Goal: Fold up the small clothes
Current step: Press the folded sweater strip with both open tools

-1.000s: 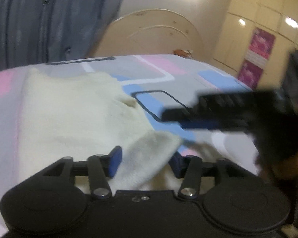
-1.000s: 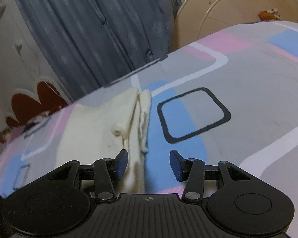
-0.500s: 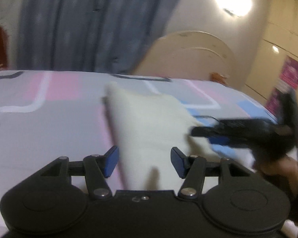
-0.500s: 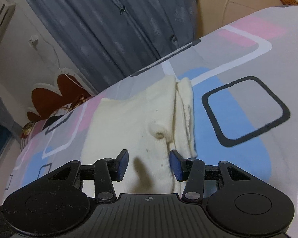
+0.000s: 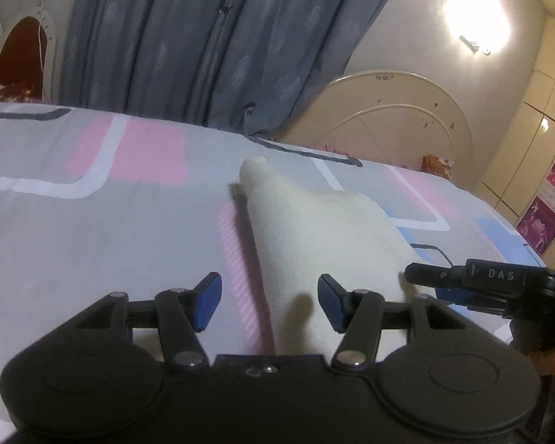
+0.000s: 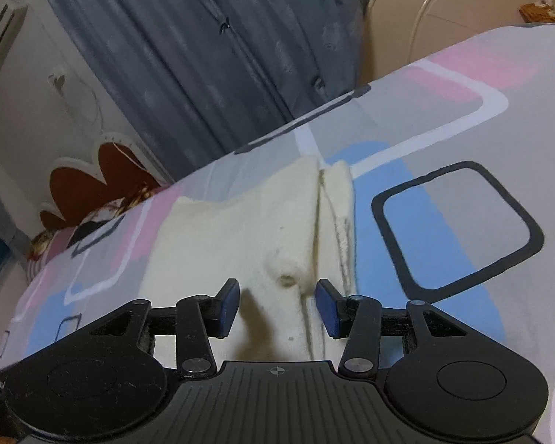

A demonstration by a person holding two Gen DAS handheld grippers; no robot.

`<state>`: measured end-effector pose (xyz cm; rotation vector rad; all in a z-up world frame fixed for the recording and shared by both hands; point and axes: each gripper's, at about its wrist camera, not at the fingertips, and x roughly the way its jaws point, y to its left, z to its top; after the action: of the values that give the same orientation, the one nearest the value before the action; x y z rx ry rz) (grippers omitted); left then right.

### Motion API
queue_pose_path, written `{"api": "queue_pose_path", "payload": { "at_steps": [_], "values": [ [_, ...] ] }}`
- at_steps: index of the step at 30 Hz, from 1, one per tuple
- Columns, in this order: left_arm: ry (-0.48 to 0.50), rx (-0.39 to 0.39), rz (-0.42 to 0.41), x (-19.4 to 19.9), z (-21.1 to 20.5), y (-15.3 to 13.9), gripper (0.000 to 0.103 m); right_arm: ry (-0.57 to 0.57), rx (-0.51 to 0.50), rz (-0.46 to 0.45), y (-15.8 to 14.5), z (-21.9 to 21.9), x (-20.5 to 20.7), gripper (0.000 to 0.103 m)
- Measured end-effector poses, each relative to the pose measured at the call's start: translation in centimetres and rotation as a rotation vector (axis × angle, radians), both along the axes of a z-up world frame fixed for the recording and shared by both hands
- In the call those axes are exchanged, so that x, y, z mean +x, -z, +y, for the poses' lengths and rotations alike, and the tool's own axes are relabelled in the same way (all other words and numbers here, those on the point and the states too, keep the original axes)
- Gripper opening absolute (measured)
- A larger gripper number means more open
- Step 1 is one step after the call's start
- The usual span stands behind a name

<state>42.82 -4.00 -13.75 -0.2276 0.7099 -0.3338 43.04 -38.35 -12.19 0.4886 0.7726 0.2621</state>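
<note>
A small cream knitted garment (image 5: 314, 236) lies folded on the patterned bed sheet (image 5: 92, 222). My left gripper (image 5: 268, 301) is open and empty, hovering over the garment's near left edge. The right gripper shows in the left wrist view (image 5: 462, 283) as a dark tool at the garment's right edge. In the right wrist view the garment (image 6: 240, 229) shows a folded strip along its right side and a small rolled bump near my fingers. My right gripper (image 6: 277, 307) is open and empty, just above the garment's near end.
The sheet (image 6: 462, 148) has pink, blue and black shapes on grey. Grey curtains (image 5: 203, 37) hang behind the bed. A cream headboard (image 5: 396, 122) stands at the far end. Wardrobe doors (image 5: 536, 129) lie to the right.
My left gripper let the cream sleeve go and swung left; its view now looks down the garment's left edge. My right gripper moved left over the garment. Both stay open.
</note>
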Motion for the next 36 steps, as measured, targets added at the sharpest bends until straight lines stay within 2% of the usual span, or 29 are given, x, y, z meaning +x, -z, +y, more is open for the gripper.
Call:
{"api": "queue_pose_path", "payload": {
  "at_steps": [5,9,10,11,17,21,25,30,34,36],
  "values": [
    [-0.008,-0.010,0.013,0.5,-0.1,0.3,0.057,0.026,0.024,0.002,0.6,-0.3,0.3,0.046],
    [-0.020,-0.024,0.029,1.2,-0.4,0.7,0.057,-0.009,0.059,0.031,1.2,0.3,0.9,0.045],
    [-0.022,-0.025,0.028,1.4,-0.6,0.7,0.057,-0.020,0.063,0.037,1.2,0.4,1.0,0.024],
    [-0.023,-0.025,0.026,1.5,-0.8,0.7,0.057,-0.026,0.074,0.043,1.2,0.3,1.1,0.017],
    [-0.003,-0.058,0.013,2.0,-2.1,0.1,0.057,-0.012,0.041,0.002,-0.5,-0.9,-0.2,0.013],
    [0.014,-0.065,0.045,2.2,-3.5,1.0,0.057,0.005,-0.053,0.011,-0.1,-1.9,-0.7,0.008],
    [0.025,-0.051,0.100,2.2,-4.5,2.6,0.058,0.013,-0.157,-0.001,-0.1,-0.8,-0.5,0.008],
    [0.056,-0.037,0.117,2.1,-4.9,3.0,0.058,-0.015,-0.109,0.001,-1.4,-1.0,-1.9,0.010],
    [0.056,-0.051,0.135,1.9,-4.6,3.0,0.057,-0.031,-0.092,0.042,-1.4,-1.4,-3.9,0.022],
    [0.066,-0.041,0.133,1.4,-4.5,3.1,0.057,-0.033,-0.085,0.055,-1.2,-1.6,-5.1,0.024]
  ]
}}
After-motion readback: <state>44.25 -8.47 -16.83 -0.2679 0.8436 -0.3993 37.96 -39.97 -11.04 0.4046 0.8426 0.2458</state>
